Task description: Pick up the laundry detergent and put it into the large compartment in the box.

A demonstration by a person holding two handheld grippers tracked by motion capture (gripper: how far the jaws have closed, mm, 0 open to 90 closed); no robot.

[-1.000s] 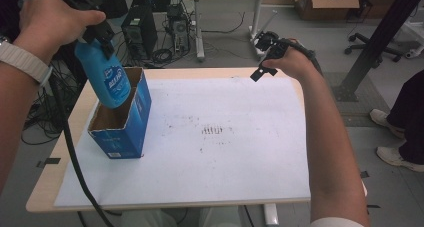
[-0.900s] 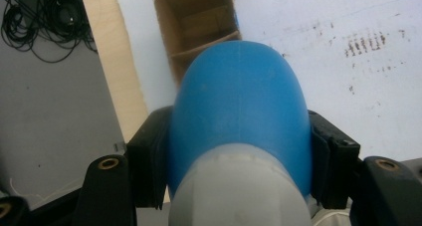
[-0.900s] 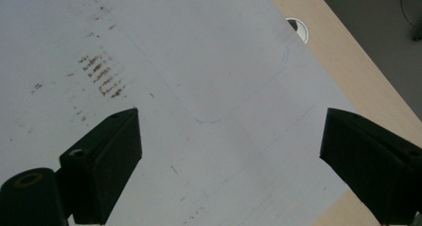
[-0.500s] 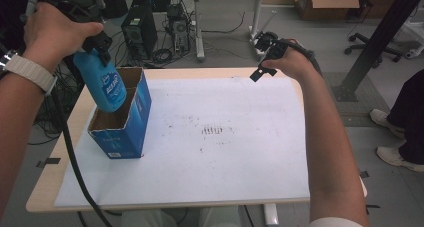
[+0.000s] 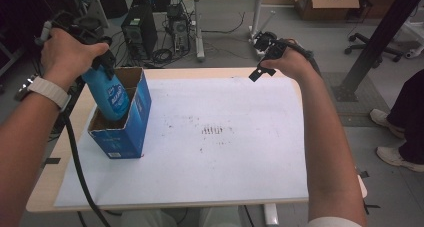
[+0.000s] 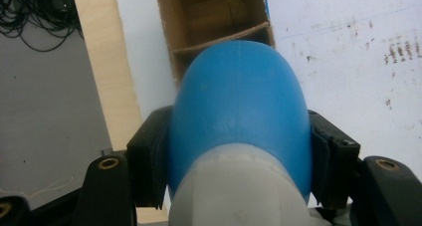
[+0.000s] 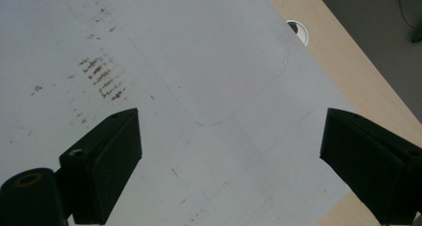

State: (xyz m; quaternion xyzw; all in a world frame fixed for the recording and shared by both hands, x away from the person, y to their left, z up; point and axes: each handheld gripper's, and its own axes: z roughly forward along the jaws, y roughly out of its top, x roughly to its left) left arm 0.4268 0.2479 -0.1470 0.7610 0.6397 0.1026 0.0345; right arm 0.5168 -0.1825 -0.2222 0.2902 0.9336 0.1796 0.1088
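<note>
A: Surface and room?
B: White stained sheet [image 5: 210, 152] on wooden table [image 5: 40, 197]; computer tower [image 5: 137, 29] at 11 o'clock.
A: Grippers?
B: Left gripper [image 6: 239, 156] clamps blue plastic bottle [image 5: 111, 97], bottom inside open blue cardboard box [image 5: 131, 124] at 9 o'clock. Right gripper [image 7: 231, 161] wide open, empty.

A bright blue bottle [image 5: 112, 94] with a white neck, a blue cardboard box [image 5: 125, 127] brown inside, and a white sheet [image 5: 240, 157] speckled with dark brown marks on a pale wooden bench [image 5: 45, 197].

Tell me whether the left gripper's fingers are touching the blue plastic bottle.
Touching. In the left gripper view, both black fingers press against the sides of the blue plastic bottle, no gap either side, above the open cardboard box.
</note>
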